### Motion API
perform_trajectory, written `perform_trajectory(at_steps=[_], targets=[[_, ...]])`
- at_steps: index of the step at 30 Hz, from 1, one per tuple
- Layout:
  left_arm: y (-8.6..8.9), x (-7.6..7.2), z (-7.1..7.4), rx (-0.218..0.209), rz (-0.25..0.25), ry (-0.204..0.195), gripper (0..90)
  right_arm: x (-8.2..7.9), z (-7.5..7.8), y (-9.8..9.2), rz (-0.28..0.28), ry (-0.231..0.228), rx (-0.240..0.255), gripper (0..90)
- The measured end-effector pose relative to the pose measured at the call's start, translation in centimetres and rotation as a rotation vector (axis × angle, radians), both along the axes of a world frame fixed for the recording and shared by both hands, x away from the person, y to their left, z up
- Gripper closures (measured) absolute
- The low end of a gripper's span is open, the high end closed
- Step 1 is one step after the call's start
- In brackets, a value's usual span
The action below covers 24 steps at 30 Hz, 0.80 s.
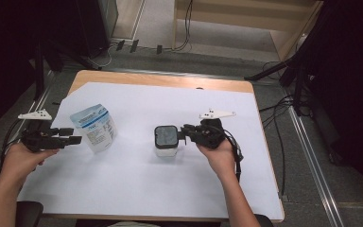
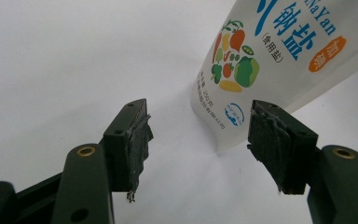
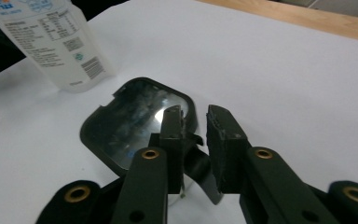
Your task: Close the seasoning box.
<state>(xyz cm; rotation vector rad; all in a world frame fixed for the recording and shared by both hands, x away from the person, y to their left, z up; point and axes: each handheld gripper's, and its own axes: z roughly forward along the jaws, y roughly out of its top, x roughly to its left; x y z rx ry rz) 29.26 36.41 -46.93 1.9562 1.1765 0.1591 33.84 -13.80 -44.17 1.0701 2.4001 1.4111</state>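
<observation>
One jar (image 1: 166, 141) with a dark lid (image 3: 135, 121) stands just in front of the right hand-held gripper (image 1: 187, 132), whose jaws sit nearly closed at the lid's rim tab; whether they pinch it I cannot tell. A pull there could tip the jar, since nothing steadies it. One salt pouch (image 1: 93, 127) stands just ahead of the left hand-held gripper (image 1: 74, 138), jaws wide open and empty; a careless nudge could topple it. One white-covered bench (image 1: 137, 189) carries both.

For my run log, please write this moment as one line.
left gripper: open, beside salt pouch, not touching | right gripper: nearly closed on container's lid tab | surface: white sheet
</observation>
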Motion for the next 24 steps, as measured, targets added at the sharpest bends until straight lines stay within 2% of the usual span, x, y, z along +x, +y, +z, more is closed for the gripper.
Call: perform_trajectory(at_steps=[5, 6, 14, 18, 21, 24], targets=[[-0.2, 0.2, -0.1, 0.002, -0.010, -0.001, 39.4, 0.0, -0.2, -1.4, -0.036, -0.021, 0.013, 69.0], [-0.2, 0.2, -0.1, 0.005, -0.010, -0.001, 39.3, 0.0, -0.3, -1.7, -0.050, -0.009, 0.017, 66.6], [-0.4, 0.6, -0.1, 0.009, -0.014, 0.000, 39.2, -0.1, -0.7, -3.8, -0.094, -0.005, 0.033, 64.1], [-0.5, 0.7, -0.2, 0.016, -0.017, 0.004, 39.2, -0.4, -1.2, -4.8, -0.121, -0.044, 0.002, 59.1], [-0.6, 0.8, -0.2, 0.009, -0.011, 0.002, 39.3, -0.7, -1.7, -5.5, -0.146, -0.042, -0.010, 57.0], [-0.6, 0.9, -0.2, 0.012, -0.009, -0.003, 39.3, -0.8, -1.9, -6.4, -0.169, -0.045, -0.002, 56.5]])
